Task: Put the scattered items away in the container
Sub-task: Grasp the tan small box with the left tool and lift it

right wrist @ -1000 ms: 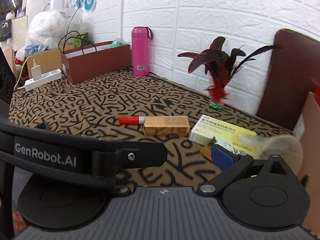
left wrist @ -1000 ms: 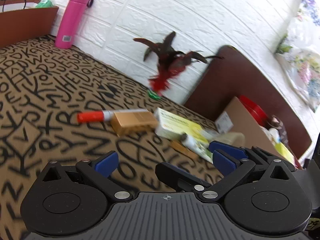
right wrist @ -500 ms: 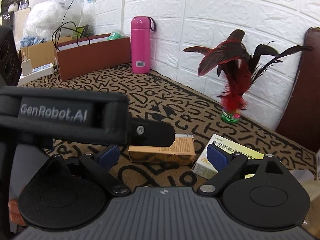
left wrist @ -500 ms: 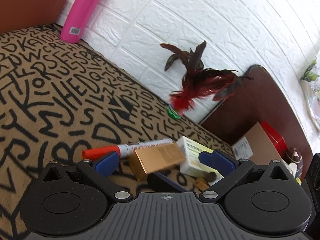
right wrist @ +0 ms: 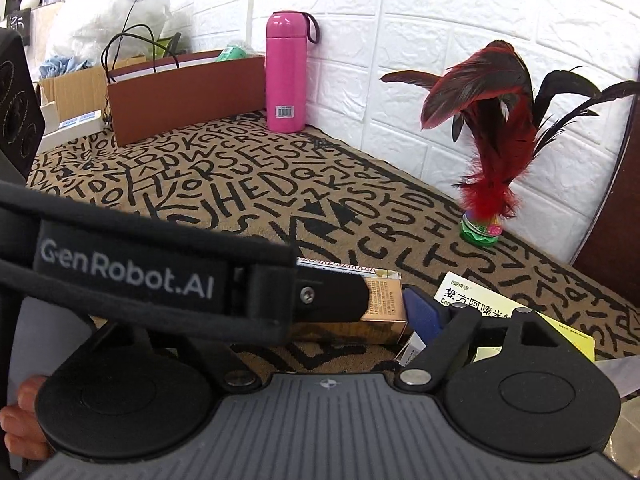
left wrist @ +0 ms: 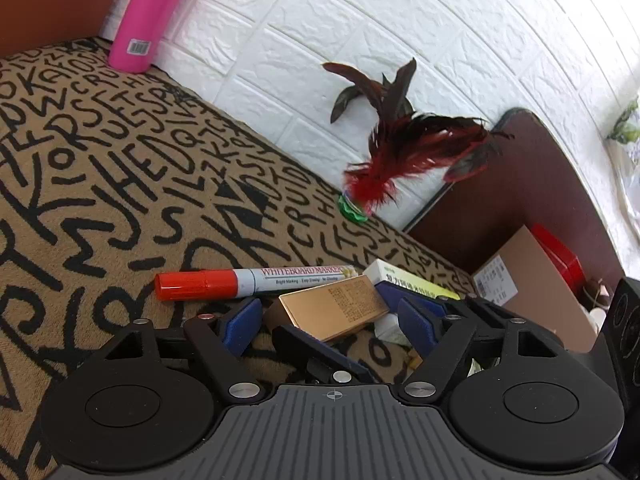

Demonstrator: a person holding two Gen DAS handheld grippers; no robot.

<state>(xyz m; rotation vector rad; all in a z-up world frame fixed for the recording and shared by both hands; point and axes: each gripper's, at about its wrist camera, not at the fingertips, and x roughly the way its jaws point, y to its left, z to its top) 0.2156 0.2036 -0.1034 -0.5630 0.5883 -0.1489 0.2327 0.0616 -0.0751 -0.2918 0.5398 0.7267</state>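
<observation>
We're right down over the gold box point(left wrist: 334, 312) now, a small carton with a shiny metallic gold skin and fine print on its end panel, lying flat on the tabletop point(left wrist: 120, 168). It sits between the jaws of the left gripper point(left wrist: 332, 320), whose blue pads are closing in from either side; we see a sliver of space at each end, so no squeeze yet. From the right wrist view the right gripper point(right wrist: 320, 320) is closing too, one blue pad just beside the same box's end, but its other jaw hides behind the left gripper's black body, so we cannot tell whether it touches.

Just behind the box lies a whiteboard marker point(left wrist: 252, 282), a smooth cylinder with a glossy red cap and a pale printed barrel, touching or nearly touching the box's far edge. To the right, a flat white-and-yellow medicine carton point(right wrist: 500, 312) sits close against it.

The tabletop wears a tan woven cloth scrawled with black letters. By the white embossed brick wall point(left wrist: 360, 40) stands a feather shuttlecock point(right wrist: 492, 152), dark red plumes on a green ridged base, and a glossy pink flask point(right wrist: 286, 72). A plain cardboard box point(left wrist: 528, 280) stands at the right.
</observation>
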